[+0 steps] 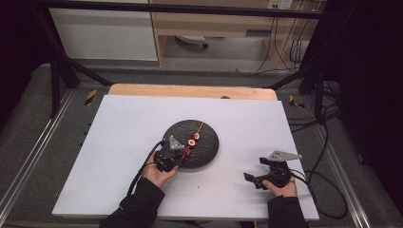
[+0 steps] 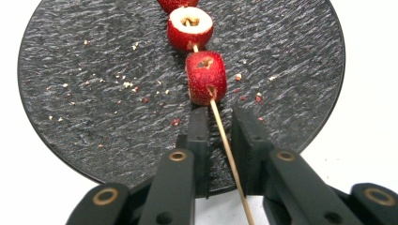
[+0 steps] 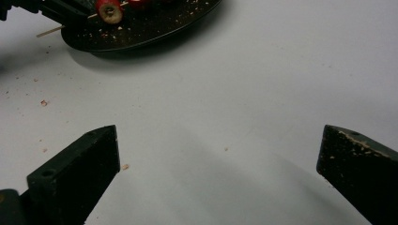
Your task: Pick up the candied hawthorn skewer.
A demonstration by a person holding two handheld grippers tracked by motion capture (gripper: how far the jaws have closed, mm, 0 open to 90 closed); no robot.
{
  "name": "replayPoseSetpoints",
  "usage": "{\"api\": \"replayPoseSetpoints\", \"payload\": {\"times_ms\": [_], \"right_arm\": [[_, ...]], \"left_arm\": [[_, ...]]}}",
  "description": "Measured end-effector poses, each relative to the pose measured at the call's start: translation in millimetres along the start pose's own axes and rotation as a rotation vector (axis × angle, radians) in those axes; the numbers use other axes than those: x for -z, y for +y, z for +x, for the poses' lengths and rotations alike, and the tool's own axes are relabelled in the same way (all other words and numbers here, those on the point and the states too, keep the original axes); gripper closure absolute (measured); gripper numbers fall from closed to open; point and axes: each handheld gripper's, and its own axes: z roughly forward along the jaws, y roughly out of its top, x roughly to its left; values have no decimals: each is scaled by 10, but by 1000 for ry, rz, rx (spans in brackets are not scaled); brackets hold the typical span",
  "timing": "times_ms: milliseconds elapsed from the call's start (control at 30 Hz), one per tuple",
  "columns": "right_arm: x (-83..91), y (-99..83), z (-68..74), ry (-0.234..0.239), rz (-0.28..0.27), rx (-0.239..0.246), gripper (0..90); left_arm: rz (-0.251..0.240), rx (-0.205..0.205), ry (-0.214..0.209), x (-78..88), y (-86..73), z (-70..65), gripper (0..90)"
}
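Between the left gripper parted jaws, skewer of strawberries, right gripper wide open

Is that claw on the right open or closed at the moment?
Open. In the right gripper view the right gripper's two black jaws stand far apart with bare white table between them, holding nothing.

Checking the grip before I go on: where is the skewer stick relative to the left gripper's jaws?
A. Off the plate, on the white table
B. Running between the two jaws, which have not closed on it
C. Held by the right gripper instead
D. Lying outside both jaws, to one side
B: in the left gripper view the skewer stick runs down the gap of the left gripper, with space visible on both sides, just below the nearest red fruit piece on the black plate.
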Motion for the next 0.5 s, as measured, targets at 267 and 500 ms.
{"api": "replayPoseSetpoints", "payload": {"times_ms": [267, 500], "right_arm": [[-8, -2, 0, 2, -1, -1, 6], [-11, -2, 0, 3, -2, -1, 7]], "left_arm": [[17, 16, 22, -15, 25, 1, 836], [23, 29, 23, -11, 26, 8, 877]]}}
